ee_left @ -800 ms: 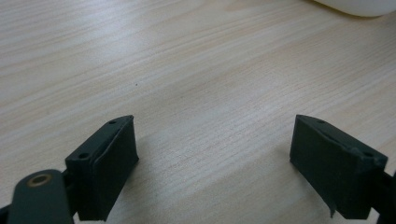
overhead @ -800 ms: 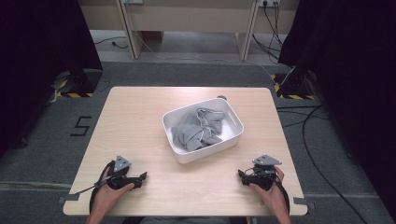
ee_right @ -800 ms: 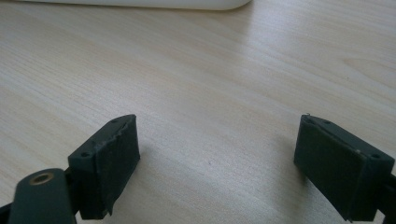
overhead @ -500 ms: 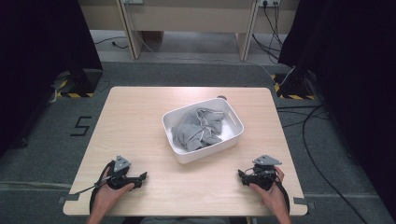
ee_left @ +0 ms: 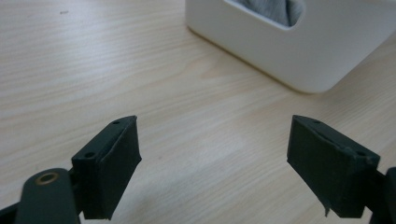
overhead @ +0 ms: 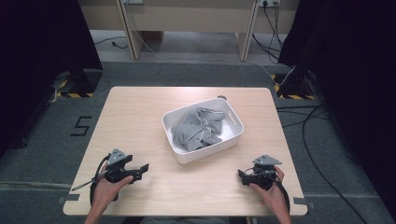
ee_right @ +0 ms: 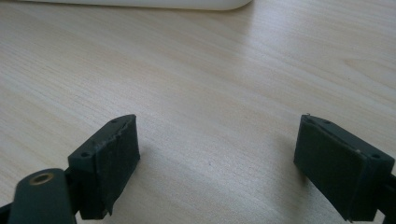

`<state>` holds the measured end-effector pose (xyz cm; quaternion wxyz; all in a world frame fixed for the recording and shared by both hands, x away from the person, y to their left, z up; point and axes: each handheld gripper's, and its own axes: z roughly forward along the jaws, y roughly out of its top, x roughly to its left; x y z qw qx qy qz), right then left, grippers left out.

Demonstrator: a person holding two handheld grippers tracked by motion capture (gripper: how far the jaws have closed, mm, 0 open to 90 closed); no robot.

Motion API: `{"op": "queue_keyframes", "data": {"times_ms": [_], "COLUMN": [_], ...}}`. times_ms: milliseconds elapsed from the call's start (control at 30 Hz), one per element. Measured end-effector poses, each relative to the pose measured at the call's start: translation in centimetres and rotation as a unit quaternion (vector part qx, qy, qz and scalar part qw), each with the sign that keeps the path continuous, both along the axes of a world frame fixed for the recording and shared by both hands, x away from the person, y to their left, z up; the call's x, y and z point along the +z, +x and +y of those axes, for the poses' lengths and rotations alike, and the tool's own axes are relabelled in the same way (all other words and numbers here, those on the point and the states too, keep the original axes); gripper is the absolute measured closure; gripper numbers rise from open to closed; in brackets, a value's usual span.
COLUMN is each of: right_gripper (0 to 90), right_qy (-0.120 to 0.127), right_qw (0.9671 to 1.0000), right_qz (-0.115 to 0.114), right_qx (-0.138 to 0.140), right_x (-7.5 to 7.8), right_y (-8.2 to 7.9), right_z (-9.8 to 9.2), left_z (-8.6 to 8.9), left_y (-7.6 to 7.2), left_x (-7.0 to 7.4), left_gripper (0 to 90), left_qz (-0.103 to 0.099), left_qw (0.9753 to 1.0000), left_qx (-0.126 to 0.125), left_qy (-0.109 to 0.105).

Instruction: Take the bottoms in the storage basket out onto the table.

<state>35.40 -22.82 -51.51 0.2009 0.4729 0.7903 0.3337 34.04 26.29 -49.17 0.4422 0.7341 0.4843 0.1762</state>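
A white plastic bin (overhead: 236, 122) stands near the middle of the wooden table (overhead: 140, 116), with a crumpled grey cloth (overhead: 198, 128) inside it. My left gripper (overhead: 144, 169) rests near the table's front left, open, jaws wide apart over bare wood. In the left gripper view the bin (ee_left: 299, 51) lies ahead to the right, a strip of the cloth (ee_left: 275, 9) showing through its handle slot. My right gripper (overhead: 241, 176) rests near the front right, open and holding nothing. In the right gripper view the bin's base (ee_right: 140, 3) runs along the top edge.
A small dark round object (overhead: 222, 97) sits just behind the bin. Cables (overhead: 308, 126) trail across the floor to the right of the table. Dark curtains hang on both sides, and wooden furniture legs (overhead: 128, 28) stand beyond the far edge.
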Motion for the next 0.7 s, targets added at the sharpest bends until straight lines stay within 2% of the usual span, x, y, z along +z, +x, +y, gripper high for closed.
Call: {"op": "queue_keyframes", "data": {"times_ms": [133, 233, 367, 467, 600, 700], "right_gripper": [14.7, 14.7, 14.6, 14.6, 14.6, 14.6], "right_qy": [0.000, 0.000, -0.001, -0.001, -0.001, -0.001], "right_qw": [1.0000, 1.0000, 1.0000, 1.0000, 1.0000, 1.0000], "right_qz": [0.000, 0.001, 0.000, 0.000, -0.001, -0.001], "right_qx": [0.000, 0.001, 0.003, 0.003, 0.005, 0.007], "right_x": [0.0, 0.0, 0.0, 0.0, 0.0, 0.0], "right_y": [0.0, 0.1, 0.1, 0.1, 0.2, 0.2], "right_z": [0.0, 0.0, 0.0, 0.0, 0.0, 0.0], "left_z": [-0.5, -0.9, -1.8, -2.7, -3.8, -4.6], "left_y": [0.5, 0.8, 1.7, 2.3, 3.1, 3.6], "left_x": [0.9, 1.9, 3.6, 4.8, 6.2, 7.0], "left_gripper": [16.0, 16.0, 16.0, 16.0, 16.1, 16.0], "left_qz": [-0.002, -0.009, -0.020, -0.026, -0.023, -0.027], "left_qw": [0.9998, 0.9997, 0.9989, 0.9983, 0.9974, 0.9971], "left_qx": [-0.012, -0.019, -0.030, -0.041, -0.057, -0.065], "left_qy": [-0.013, -0.016, -0.032, -0.030, -0.036, -0.030]}}
